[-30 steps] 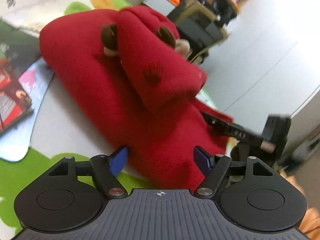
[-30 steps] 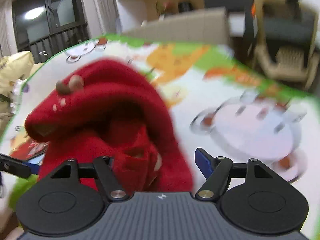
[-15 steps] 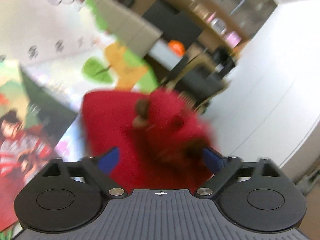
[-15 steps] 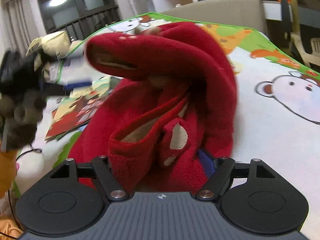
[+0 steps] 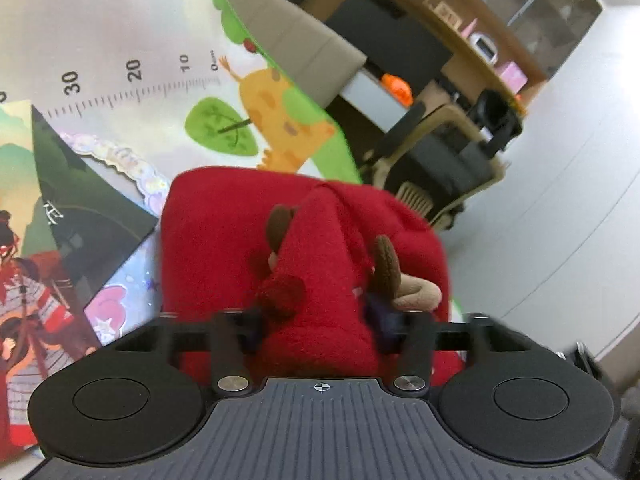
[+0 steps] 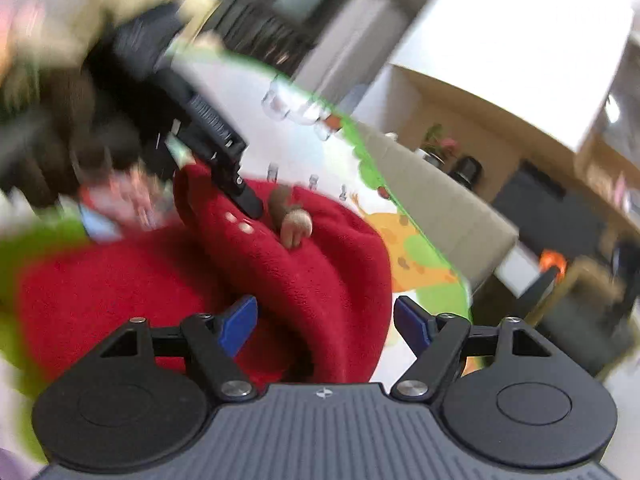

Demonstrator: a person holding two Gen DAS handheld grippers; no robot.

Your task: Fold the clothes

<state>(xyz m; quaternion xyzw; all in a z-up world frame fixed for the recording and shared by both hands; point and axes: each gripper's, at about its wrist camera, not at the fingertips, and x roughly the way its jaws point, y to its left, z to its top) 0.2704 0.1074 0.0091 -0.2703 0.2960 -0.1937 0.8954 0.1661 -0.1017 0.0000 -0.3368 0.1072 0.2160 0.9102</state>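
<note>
A red fleece hooded garment (image 5: 216, 240) with brown ears (image 5: 386, 268) lies bunched on a cartoon play mat (image 5: 120, 32). My left gripper (image 5: 316, 320) is shut on a raised fold of the hood, with red fabric filling the space between its fingers. In the blurred right wrist view the same garment (image 6: 320, 272) spreads below my right gripper (image 6: 324, 320), which is open with its blue pads (image 6: 240, 320) apart over a fold. The left gripper (image 6: 248, 204) shows there too, pinching the hood's edge.
Picture books (image 5: 60, 220) lie on the mat left of the garment. A grey padded bench (image 5: 304, 48) borders the mat's far edge, with a chair (image 5: 440, 160) and shelving behind. A person's dark-sleeved hand (image 6: 52, 120) holds the left gripper.
The left gripper swung over the garment and closed on the hood fold. The right gripper, buried in fabric half a second ago, now stands open and has drawn back.
</note>
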